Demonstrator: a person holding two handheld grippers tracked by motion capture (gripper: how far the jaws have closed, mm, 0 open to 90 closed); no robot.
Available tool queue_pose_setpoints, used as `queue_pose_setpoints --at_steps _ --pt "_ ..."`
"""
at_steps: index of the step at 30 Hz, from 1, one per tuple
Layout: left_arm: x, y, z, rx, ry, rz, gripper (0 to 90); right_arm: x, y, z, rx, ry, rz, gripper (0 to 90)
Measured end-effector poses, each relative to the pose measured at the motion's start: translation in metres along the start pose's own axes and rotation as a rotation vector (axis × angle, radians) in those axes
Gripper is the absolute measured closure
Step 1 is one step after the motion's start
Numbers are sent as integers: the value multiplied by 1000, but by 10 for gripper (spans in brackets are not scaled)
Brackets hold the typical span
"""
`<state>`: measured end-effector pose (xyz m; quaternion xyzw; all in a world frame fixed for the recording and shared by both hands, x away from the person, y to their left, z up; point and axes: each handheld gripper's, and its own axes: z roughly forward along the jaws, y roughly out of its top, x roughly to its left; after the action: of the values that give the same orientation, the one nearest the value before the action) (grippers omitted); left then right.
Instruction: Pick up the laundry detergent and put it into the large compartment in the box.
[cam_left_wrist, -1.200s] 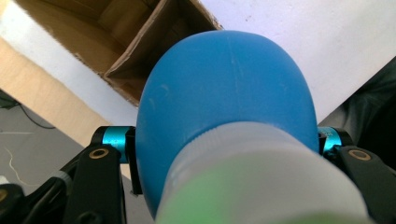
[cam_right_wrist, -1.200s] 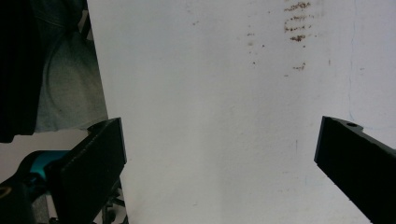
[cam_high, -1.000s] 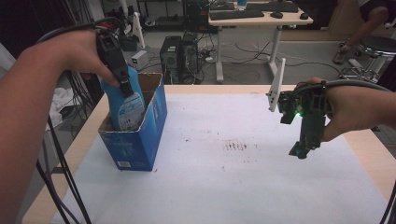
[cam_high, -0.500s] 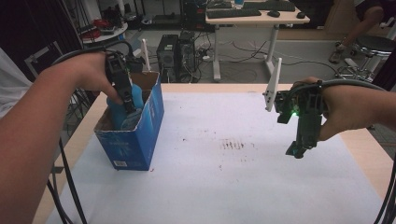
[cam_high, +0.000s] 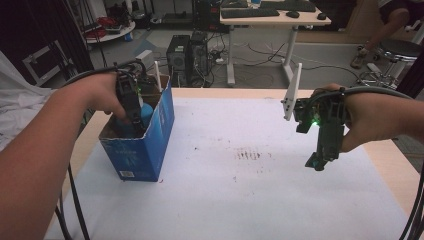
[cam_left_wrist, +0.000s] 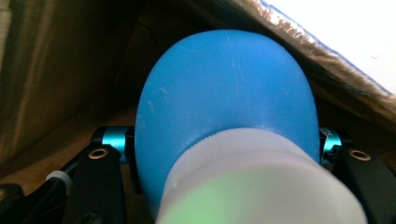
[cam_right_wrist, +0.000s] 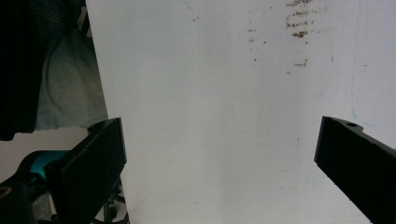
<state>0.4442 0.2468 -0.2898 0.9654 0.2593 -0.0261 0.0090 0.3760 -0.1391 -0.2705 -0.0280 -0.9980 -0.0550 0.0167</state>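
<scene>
A blue bottle (cam_left_wrist: 224, 93) with a white cap (cam_left_wrist: 252, 186) sits between the jaws of my left gripper (cam_left_wrist: 227, 154), which is shut on it. In the high view, that gripper (cam_high: 134, 119) reaches down into an open blue cardboard box (cam_high: 142, 145) at the table's left, with the bottle (cam_high: 146, 111) low inside it. My right gripper (cam_high: 316, 162) hovers open over the white table sheet (cam_high: 225, 200) at the right, pointing down. In the right gripper view its jaws (cam_right_wrist: 224, 154) stand wide apart with nothing between them.
A brown smudge (cam_high: 252, 154) marks the middle of the sheet. The wooden table edge (cam_high: 395, 155) runs along the right. Behind the table stand a computer tower (cam_high: 187, 55), a desk (cam_high: 270, 20) and a stool (cam_high: 395, 50). Cables trail from both grippers.
My left gripper has lowered the blue bottle from above the box rim down into the box. The right gripper has stayed almost still, open.
</scene>
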Motion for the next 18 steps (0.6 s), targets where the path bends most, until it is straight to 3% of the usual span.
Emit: queue_pose_setpoints --at_steps 14,18 --pt "1 -2 3 7 1 -7 393 0 1 1 -1 -2 -7 12" --pt "1 -3 1 12 24 -15 372 0 1 1 1 -2 1 12"
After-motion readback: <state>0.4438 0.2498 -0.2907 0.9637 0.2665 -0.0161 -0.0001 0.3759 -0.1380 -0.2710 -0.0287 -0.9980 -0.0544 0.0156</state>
